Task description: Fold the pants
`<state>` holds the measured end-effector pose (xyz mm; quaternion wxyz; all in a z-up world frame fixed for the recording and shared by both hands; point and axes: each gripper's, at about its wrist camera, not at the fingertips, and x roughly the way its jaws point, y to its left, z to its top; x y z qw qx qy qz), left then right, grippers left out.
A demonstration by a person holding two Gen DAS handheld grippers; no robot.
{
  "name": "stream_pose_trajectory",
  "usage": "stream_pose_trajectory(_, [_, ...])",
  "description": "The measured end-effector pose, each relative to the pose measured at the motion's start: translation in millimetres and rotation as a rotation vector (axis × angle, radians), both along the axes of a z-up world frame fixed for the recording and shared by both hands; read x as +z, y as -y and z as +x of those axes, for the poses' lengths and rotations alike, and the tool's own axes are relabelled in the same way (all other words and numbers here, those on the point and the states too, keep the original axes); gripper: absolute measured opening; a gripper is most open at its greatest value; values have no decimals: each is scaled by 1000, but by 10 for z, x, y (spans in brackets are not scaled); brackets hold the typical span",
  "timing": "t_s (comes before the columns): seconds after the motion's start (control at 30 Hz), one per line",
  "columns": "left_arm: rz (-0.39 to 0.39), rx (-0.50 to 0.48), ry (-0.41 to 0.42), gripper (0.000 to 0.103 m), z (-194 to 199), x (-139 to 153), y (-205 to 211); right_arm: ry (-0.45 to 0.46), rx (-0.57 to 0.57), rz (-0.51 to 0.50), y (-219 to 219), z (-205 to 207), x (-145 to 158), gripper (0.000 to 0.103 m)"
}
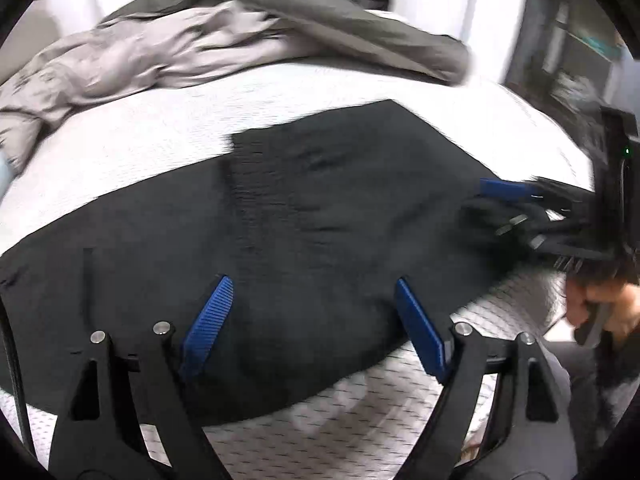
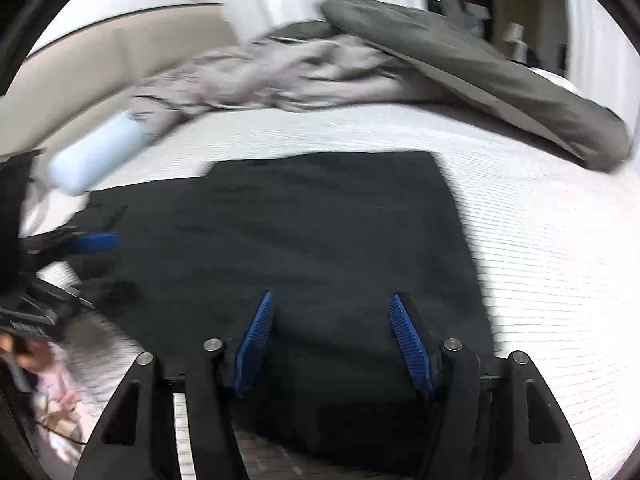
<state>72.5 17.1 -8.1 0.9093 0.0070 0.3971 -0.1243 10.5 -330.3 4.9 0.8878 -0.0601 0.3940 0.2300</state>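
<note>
One garment: black pants (image 1: 320,208), dull matte cloth, lying flat on the bed (image 1: 160,140), one end cut square.
Bed cover count: one white sheet, fine ribbed weave, under the pants.
Bedding count: two bunched pieces at the far side, a pale grey crumpled quilt (image 1: 132,56) and a darker olive-grey one (image 1: 340,28) lying over it.
Cylinder count: one pale blue roll (image 2: 96,152), probably a bolster; blur hides detail.
Left hand-held gripper (image 1: 312,320): two blue ribbed pads spread wide above the pants, nothing between them.
Right hand-held gripper (image 2: 332,336): two blue ribbed pads apart over the pants' near edge, pinching nothing.
</note>
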Motion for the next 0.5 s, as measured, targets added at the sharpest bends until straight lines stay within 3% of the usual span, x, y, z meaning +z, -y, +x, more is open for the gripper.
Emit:
stream_pose_trajectory(0.1, [59,32,-72,81,88,-232,16,-26,74,-121,-265,-121,-225,62])
stream_pose_trajectory(0.17, [-16,46,-70,81,-18,-239,-161,4,55,-152,-215,-93,-275,62])
stream_pose_trajectory(0.27, [-65,66,-61,81,-281,-170,-420,31,-61,-174,173,-133,-251,62])
stream_pose_trajectory(0.4, [-94,178,-8,81,-712,48,-825,23,-64,-108,334,-143,1,63])
stream_pose_trajectory(0.47, [-119,302,19,81,-951,122,-1175,46,-44,-46,294,-105,164,71])
stream_pose_trajectory(0.5, [-121,381,22,81,-1050,142,-1363,70,-43,-22,343,-161,233,82])
